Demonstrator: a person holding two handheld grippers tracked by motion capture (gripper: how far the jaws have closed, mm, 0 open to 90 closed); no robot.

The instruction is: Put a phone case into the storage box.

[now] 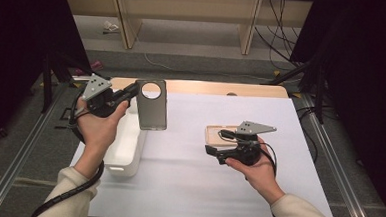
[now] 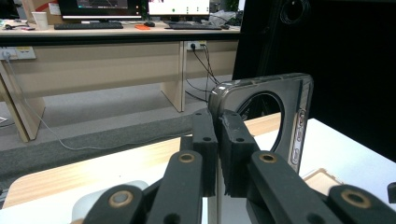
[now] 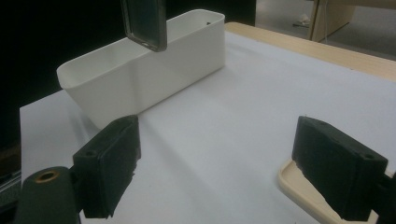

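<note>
A dark grey phone case point(image 1: 151, 105) with a round camera hole hangs upright above the table, over the far end of a white bin point(image 1: 124, 152). My left gripper point(image 1: 132, 92) is shut on its left edge; in the left gripper view the jaws point(image 2: 218, 140) pinch the case point(image 2: 280, 100) near its top corner. My right gripper point(image 1: 209, 152) stands open at the table's middle right, just in front of a flat beige tray point(image 1: 218, 134). In the right gripper view its gripper point(image 3: 219, 163) holds nothing, and the case's lower corner point(image 3: 145, 23) hangs over the bin point(image 3: 140, 79).
A white sheet point(image 1: 202, 184) covers the table, with a wooden strip point(image 1: 207, 87) along the far edge. The beige tray's rim point(image 3: 299, 191) lies by the right jaw. Desks, cables and black curtains stand beyond the table.
</note>
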